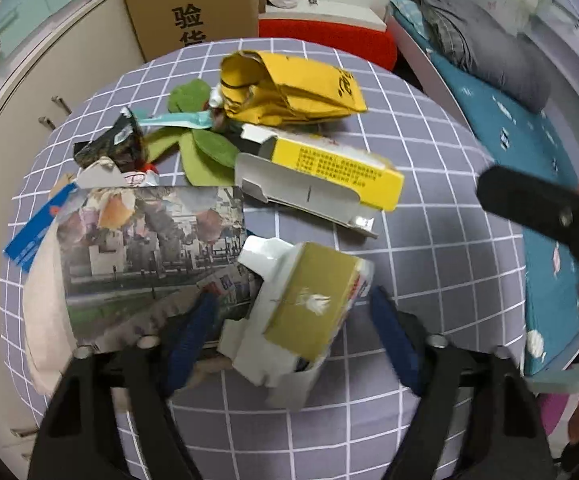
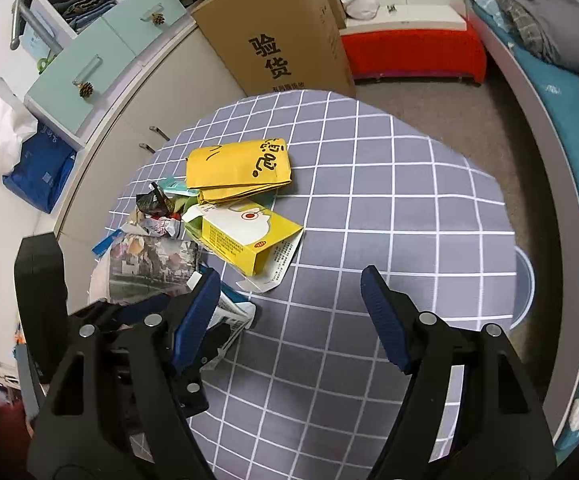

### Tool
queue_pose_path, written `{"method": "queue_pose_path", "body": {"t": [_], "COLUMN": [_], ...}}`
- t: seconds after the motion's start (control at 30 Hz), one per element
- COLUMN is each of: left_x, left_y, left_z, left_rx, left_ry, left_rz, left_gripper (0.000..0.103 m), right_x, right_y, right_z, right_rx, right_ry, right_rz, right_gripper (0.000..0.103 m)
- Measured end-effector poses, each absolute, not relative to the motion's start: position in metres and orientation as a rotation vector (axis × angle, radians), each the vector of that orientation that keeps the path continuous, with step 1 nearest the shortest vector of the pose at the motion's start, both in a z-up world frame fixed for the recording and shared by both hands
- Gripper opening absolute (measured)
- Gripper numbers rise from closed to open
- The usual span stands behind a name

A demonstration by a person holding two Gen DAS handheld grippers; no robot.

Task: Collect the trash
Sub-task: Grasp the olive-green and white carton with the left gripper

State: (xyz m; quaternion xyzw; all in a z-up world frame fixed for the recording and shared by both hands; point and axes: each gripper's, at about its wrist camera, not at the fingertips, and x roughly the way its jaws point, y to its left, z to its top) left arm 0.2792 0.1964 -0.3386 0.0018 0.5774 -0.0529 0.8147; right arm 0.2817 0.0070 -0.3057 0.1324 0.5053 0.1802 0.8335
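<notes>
Here left tongs (image 1: 293,320) gape around olive carton (image 1: 309,300), unclamped.

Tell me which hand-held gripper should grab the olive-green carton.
Left. The left hand-held gripper is open with the olive-green carton between its fingers; the right hand-held gripper is open over bare tablecloth.

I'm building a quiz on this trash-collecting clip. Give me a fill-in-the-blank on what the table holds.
The left hand-held gripper straddles a flattened ____-green carton.
The crumpled paper bag farthest from the cameras is ____.
The tablecloth is grey with white ____ lines.
The right hand-held gripper holds ____.

Missing words: olive; yellow; grid; nothing
</notes>
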Motion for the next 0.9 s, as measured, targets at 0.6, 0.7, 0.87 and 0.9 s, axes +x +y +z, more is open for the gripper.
{"method": "queue_pose_path", "body": {"t": [0.6, 0.7, 0.87, 0.9], "left_x": [0.272, 0.279, 0.286, 0.286], "left_y": [0.270, 0.277, 0.277, 0.276], "left_z": [-0.279, -0.279, -0.283, -0.284], "left_rx": [-0.235, -0.251, -0.259, -0.255], "left_ry": [1.097, 1.088, 1.093, 1.095], "left_rz": [0.070, 0.092, 0.098, 0.096], "left_gripper": [0.044, 0.044, 0.044, 0.044], "right_x": [0.318, 0.323, 0.330, 0.331], "right_y": [0.064, 0.074, 0.086, 0.088], "right_z": [-0.322, -0.331, -0.335, -0.335], "right_rx": [0.146, 0.103, 0.009, -0.010], "right_ry": [1.105, 1.120, 1.095, 1.094], "right_rz": [0.474, 0.482, 0.504, 0.514], "right_gripper": [0.078, 0.079, 0.082, 0.084]}}
